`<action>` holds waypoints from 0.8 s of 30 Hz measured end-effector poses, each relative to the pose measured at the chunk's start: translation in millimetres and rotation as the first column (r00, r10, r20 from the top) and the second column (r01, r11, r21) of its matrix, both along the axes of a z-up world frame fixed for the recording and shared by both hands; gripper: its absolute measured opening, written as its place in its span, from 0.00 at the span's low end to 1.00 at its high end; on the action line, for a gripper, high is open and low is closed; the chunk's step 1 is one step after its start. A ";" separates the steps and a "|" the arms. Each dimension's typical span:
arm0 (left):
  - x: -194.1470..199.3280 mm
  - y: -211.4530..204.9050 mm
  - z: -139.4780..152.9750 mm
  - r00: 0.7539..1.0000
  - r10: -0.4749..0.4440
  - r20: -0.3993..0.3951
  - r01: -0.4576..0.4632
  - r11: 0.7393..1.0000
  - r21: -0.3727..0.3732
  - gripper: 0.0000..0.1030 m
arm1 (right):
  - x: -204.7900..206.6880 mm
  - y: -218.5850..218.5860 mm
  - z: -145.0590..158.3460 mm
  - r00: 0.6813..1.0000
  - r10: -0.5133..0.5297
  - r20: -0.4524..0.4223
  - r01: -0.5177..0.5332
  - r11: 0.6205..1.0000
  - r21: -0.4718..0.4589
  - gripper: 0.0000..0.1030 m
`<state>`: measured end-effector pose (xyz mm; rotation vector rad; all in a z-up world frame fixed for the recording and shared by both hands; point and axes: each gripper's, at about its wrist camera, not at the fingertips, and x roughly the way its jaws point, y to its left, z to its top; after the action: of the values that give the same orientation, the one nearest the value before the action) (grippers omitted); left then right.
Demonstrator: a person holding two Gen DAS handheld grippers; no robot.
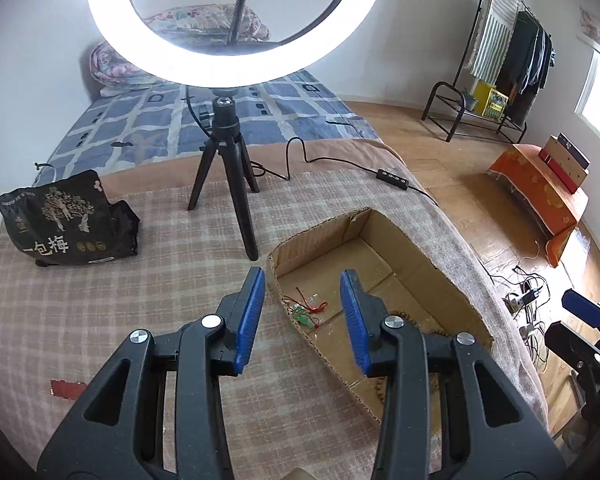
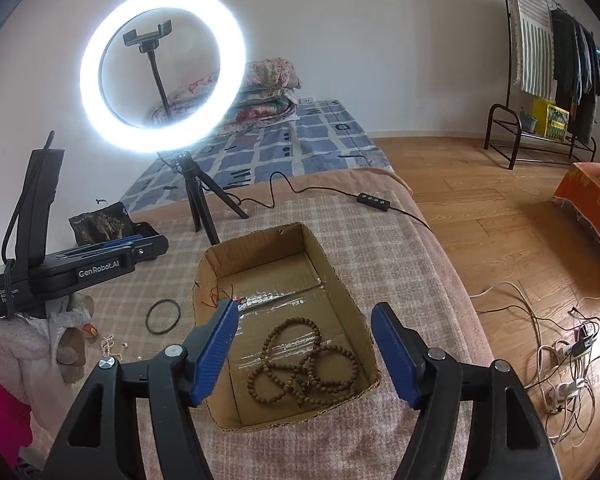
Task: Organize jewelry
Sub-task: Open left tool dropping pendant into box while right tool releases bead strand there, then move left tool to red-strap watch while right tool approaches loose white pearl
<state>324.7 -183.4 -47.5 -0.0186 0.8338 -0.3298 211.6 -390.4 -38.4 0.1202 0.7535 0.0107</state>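
Both claws, left gripper [image 1: 302, 320] and right gripper [image 2: 304, 354], are held wide open and empty above the cardboard box [image 2: 342, 280]. Wooden beads [image 2: 300, 368] lie inside it; a black ring [image 2: 163, 316] and pearls [image 2: 108, 346] left of the box could be snagged or scattered.

Ring light [image 2: 162, 64] glare, fisheye edges

Both grippers, the left gripper [image 1: 302, 316] and the right gripper [image 2: 304, 344], share black plastic arms with triangular cut-outs, round silver screws at the pivots and ribbed blue pads [image 1: 251, 316] lining the jaws. The left one's black body reads "GenRobot.AI" in white, a black cable looping beside it.
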 end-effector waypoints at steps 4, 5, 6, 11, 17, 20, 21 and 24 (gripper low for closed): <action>-15.6 20.9 16.1 0.999 0.023 0.033 -0.024 1.000 0.006 0.38 | -8.8 10.4 6.9 1.000 0.003 0.029 -0.002 0.999 -0.047 0.85; -19.6 27.2 20.5 0.999 0.031 0.042 -0.031 0.999 0.007 0.38 | -11.0 12.4 8.5 0.999 0.006 0.031 -0.005 0.999 -0.053 0.86; -22.9 33.1 24.5 0.998 0.038 0.049 -0.038 0.999 0.008 0.38 | -13.1 14.8 9.7 0.999 0.012 0.034 -0.010 0.998 -0.056 0.87; -43.2 66.9 43.8 0.994 0.071 0.077 -0.072 0.997 0.005 0.38 | -25.3 29.6 15.6 0.998 0.038 0.050 -0.034 0.996 -0.080 0.88; -73.4 114.8 60.3 0.985 0.129 0.113 -0.132 0.991 0.021 0.67 | -34.1 50.8 24.3 0.995 0.071 0.073 -0.065 0.995 -0.080 0.95; -86.9 140.0 63.7 0.981 0.156 0.117 -0.160 0.987 0.027 0.67 | -40.6 64.5 27.3 0.989 0.099 0.109 -0.090 0.992 -0.088 1.00; -90.3 149.5 63.6 0.979 0.168 0.112 -0.171 0.985 0.023 0.67 | -41.7 69.5 27.1 0.988 0.110 0.110 -0.100 0.990 -0.095 1.00; -98.9 176.7 59.1 0.974 0.204 0.099 -0.207 0.978 0.013 0.67 | -44.2 84.6 23.0 0.984 0.136 0.115 -0.124 0.987 -0.104 1.00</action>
<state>225.7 -6.7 11.6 -0.0666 0.7314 -0.1249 167.3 -305.8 -15.4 -0.0217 0.6380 0.1050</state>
